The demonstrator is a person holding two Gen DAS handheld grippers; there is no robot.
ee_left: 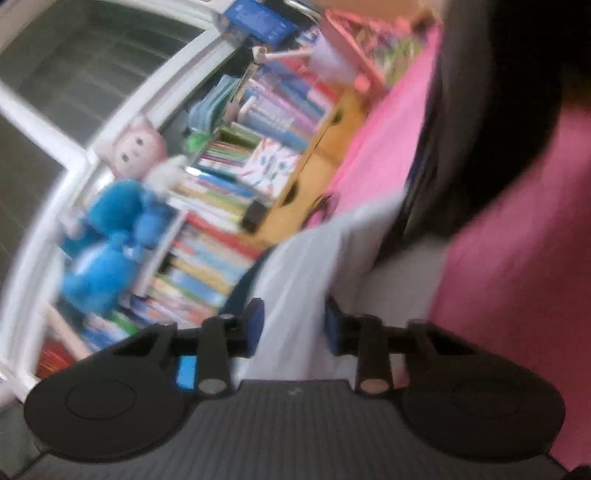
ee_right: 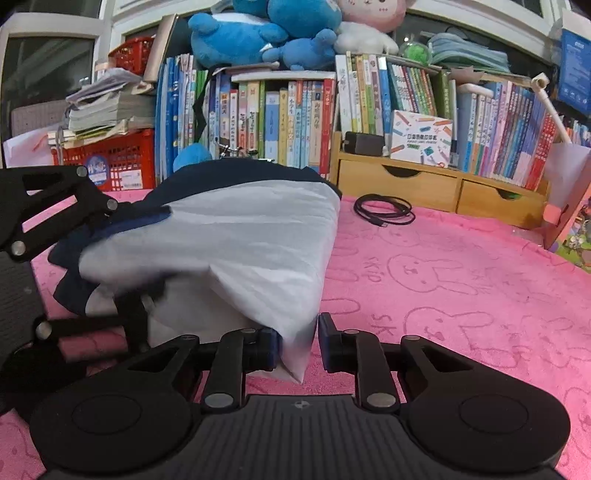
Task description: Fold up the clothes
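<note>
A white garment with navy parts [ee_right: 251,251] is lifted off the pink bunny-print cloth [ee_right: 461,280] like a tent. My right gripper [ee_right: 297,343] is shut on its lower white corner, which hangs down between the blue pads. The left wrist view is tilted and blurred. There my left gripper [ee_left: 293,328] is shut on a strip of the same white garment [ee_left: 299,273]. In the right wrist view, the left gripper's black linkage [ee_right: 85,206] sits at the left, with its fingers hidden under the cloth.
A coiled black cable [ee_right: 384,212] lies on the pink cloth behind the garment. Wooden drawers [ee_right: 436,184], rows of books [ee_right: 295,122], red crates [ee_right: 110,158] and blue plush toys [ee_right: 258,33] line the back. A dark blurred shape [ee_left: 498,110] fills the left view's upper right.
</note>
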